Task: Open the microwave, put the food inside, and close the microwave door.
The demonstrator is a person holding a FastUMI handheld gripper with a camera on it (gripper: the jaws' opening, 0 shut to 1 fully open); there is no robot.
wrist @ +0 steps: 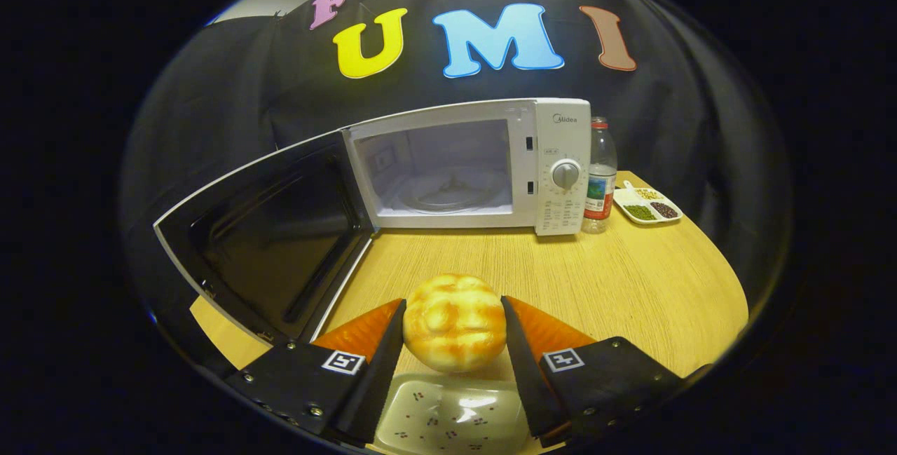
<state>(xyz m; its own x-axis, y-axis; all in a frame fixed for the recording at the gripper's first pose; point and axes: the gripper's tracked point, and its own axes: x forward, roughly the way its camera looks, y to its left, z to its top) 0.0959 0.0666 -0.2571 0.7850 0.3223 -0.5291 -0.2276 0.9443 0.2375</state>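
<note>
A round golden bread bun (454, 322) sits between my two fingers, and my gripper (454, 325) is shut on it, holding it just above a pale plate (452, 416) with small speckles. Beyond the fingers stands the white microwave (557, 160) on the wooden table (631, 280). Its dark door (270, 231) is swung wide open to the left. Inside the lit cavity lies the glass turntable (445, 199), with nothing on it.
A plastic water bottle (600, 174) with a red cap stands right of the microwave. Past it lies a small white divided dish (648, 206) with beans. The open door juts out over the table's left part.
</note>
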